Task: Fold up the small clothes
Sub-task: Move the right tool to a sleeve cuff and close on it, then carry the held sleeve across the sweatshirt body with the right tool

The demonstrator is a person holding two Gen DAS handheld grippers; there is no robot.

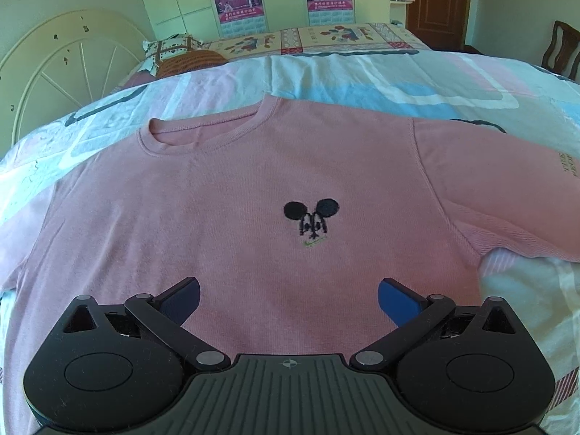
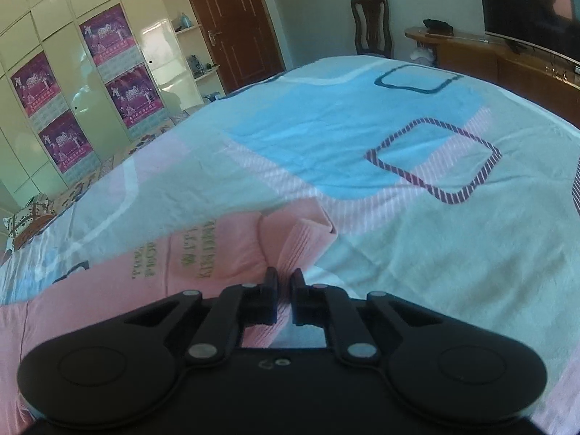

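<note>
over the pink shirt [image 1: 253, 181], left gripper [image 1: 289, 295] hovers jaws spread; right gripper [image 2: 284, 282] pinches its sleeve [image 2: 290, 243].

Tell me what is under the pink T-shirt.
The pink T-shirt lies flat on the patterned bedsheet, which shows all around it. The sheet directly beneath is covered. The right gripper pinches the sleeve; the left gripper is open above the shirt.
</note>
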